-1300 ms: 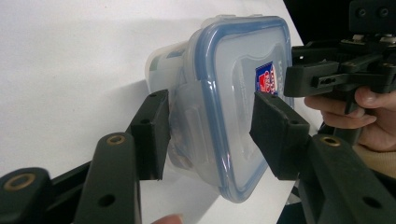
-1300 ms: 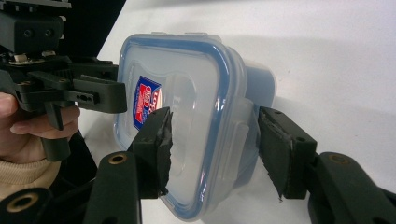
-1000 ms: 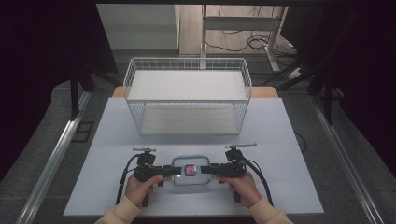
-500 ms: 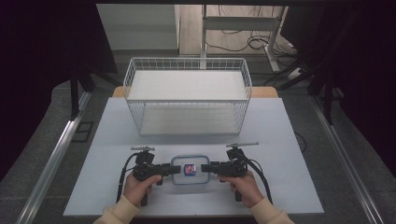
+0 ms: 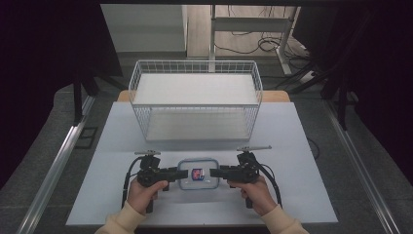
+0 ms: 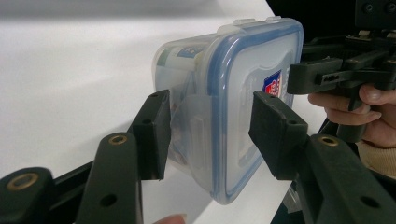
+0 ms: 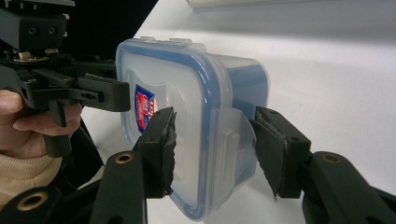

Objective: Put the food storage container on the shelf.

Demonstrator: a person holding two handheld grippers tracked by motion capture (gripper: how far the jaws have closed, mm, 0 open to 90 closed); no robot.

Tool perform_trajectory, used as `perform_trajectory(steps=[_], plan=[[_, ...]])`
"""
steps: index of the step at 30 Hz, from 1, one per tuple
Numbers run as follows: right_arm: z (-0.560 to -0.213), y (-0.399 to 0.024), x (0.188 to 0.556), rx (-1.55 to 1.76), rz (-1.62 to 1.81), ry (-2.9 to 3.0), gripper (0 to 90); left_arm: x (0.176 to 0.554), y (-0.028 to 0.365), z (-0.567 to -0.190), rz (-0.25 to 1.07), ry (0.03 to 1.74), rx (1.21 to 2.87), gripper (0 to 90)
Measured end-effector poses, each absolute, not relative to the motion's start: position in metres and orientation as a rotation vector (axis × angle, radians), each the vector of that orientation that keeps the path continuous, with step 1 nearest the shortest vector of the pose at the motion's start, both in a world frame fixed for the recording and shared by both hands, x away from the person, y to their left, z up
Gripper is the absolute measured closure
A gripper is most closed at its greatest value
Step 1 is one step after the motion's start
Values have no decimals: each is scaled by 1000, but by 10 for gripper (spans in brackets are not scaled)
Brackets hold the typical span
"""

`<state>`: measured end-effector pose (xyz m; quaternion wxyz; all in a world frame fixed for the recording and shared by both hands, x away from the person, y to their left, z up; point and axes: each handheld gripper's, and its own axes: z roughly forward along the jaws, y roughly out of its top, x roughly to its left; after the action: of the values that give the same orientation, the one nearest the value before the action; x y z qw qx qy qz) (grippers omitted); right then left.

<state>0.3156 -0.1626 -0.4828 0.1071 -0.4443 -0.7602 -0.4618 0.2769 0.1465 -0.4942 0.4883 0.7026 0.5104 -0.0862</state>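
The left gripper (image 5: pixel 182 173) had its jaws spread around the near-left latch flap of the clear food container (image 5: pixel 198 173); in the left gripper view (image 6: pixel 208 135) one jaw stood at the container's side wall, apparently just touching it, while the other stood off the blue-rimmed lid (image 6: pixel 254 93) with a gap showing, so nothing was pinched. The right gripper (image 5: pixel 215 172) did the like on the opposite end: in its own view (image 7: pixel 212 144) the jaws straddled the translucent latch flap (image 7: pixel 231 140), one lying against the lid beside the red-and-blue sticker (image 7: pixel 145 108), the other held clear of the flap (whether the first pressed or merely rested could not be told). The container sat on the white table (image 5: pixel 302 146) near the person's edge, lid up, between the two grippers and well in front of the white wire basket (image 5: pixel 195 97). Compared with a second before, both grippers kept their places at the container's ends and the container had not shifted; any change in jaw spread was too small to make out from above. The left hand (image 5: pixel 143 192) and right hand (image 5: pixel 255 192) gripped the handles from below, forearms in cream sleeves entering from the bottom edge, the tools pointed inward at each other, roughly level with the table.
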Motion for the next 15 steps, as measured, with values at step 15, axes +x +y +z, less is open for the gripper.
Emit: perform_trajectory(steps=[15], plan=[[-457, -164, 321, -1279, -1430, -2263, 500, 285, 148, -468, -163, 1190, 1706, 502]])
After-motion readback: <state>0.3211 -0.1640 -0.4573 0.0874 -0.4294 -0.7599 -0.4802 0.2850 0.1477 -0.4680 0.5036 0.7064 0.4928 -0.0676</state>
